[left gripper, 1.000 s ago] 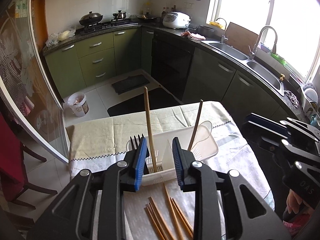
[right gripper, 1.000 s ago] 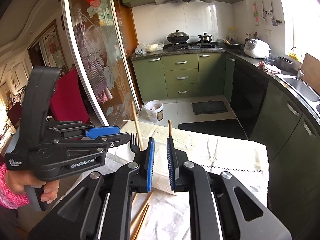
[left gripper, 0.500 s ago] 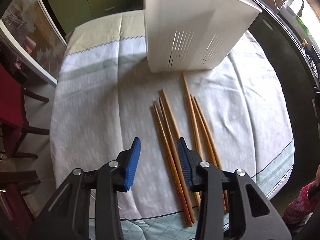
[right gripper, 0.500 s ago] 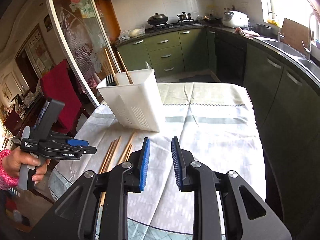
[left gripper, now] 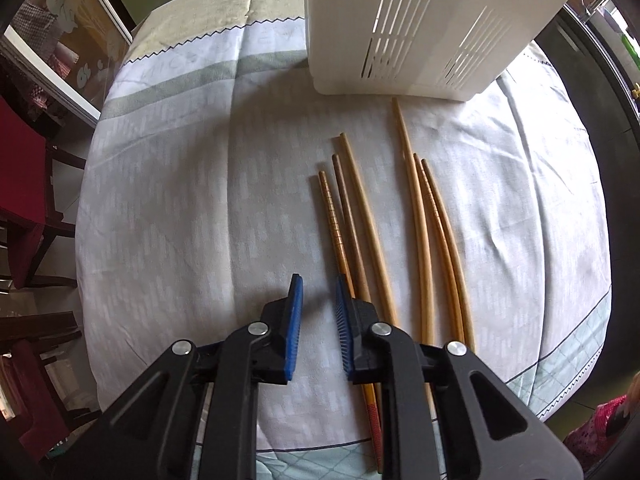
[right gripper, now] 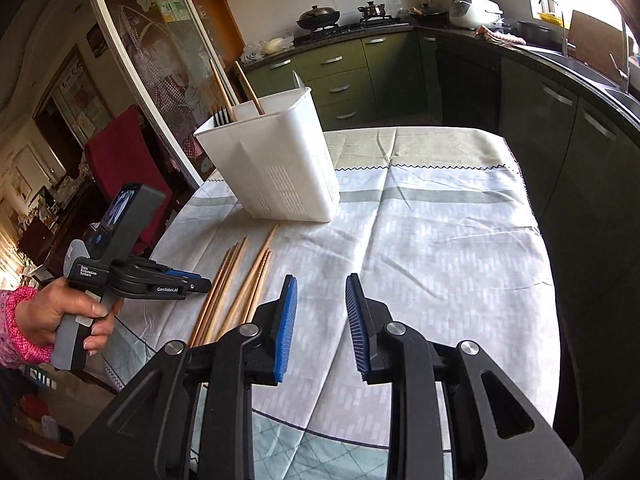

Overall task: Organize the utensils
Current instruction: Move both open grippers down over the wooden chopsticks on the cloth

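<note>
Because the tabletop (left gripper: 180, 184) is spread with a pale cloth and otherwise bare, it serves as the staging ground for sorting. At the top of the left wrist frame stands the white bin (left gripper: 420, 28), upright with slotted walls; the right wrist view shows chopsticks and a fork already standing in it, so it is evidently where the loose pieces should go. Just below the bin, right of centre, lie six chopsticks (left gripper: 420, 220) in two loose groups of three, roughly parallel, their tips toward the bin.

The left tongs (left gripper: 318, 320) point straight down beside the left group; their jaws have just been closing, now stand only narrowly apart, and grip nothing, the right pad just overlapping the nearest stick. That looks like lining up for a pick. The right tongs (right gripper: 322, 324), lower centre of their frame, have just been opening slightly and hang empty over bare cloth, probably waiting.
</note>
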Motion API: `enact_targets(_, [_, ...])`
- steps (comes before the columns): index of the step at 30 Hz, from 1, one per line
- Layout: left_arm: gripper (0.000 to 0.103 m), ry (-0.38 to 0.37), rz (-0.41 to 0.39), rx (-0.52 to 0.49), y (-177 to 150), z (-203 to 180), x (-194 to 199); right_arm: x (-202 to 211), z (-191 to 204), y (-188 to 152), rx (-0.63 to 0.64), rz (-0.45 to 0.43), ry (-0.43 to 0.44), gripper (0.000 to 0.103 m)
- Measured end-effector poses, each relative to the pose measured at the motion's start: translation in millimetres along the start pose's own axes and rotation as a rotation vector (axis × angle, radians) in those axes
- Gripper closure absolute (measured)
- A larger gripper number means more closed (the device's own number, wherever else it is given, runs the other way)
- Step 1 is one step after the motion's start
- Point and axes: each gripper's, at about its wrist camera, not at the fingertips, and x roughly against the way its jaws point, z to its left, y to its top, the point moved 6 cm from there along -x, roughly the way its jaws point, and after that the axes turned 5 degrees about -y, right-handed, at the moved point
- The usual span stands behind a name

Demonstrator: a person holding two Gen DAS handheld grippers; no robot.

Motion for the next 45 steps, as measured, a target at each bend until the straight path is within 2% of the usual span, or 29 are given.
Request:
enact_targets(14, [0.087,0.007,0.025,-0.022,8,-17,-10,-21,11,-6,0.034,0.049,0.006,0.077])
enact_targets(16, [0.089,0.011,0.023,-0.034,7,-16,-11,-29,17,-7,0.048,0.068,0.004,0.077])
enact_targets(17, [0.093,0.012,0.023,-0.040,6,-16,-11,-34,20,-8,0.058,0.081,0.003,0.077])
enact_targets(26, [0.095,0.014,0.018,-0.043,-7,13,-9,-112,69,-18,0.135,0.308,0.057,0.077])
enact_targets(32, [0.095,0.005,0.001,-0.067,-8,19,-8,-147,85,-22,0.151,0.394,0.029,0.077])
enact_targets(40, [0.094,-0.027,-0.013,-0.080,-9,20,-7,-156,87,-21,0.207,0.380,-0.103,0.076])
enact_targets(45, [0.094,-0.035,-0.019,-0.083,-9,22,-6,-156,90,-19,0.207,0.386,-0.108,0.076])
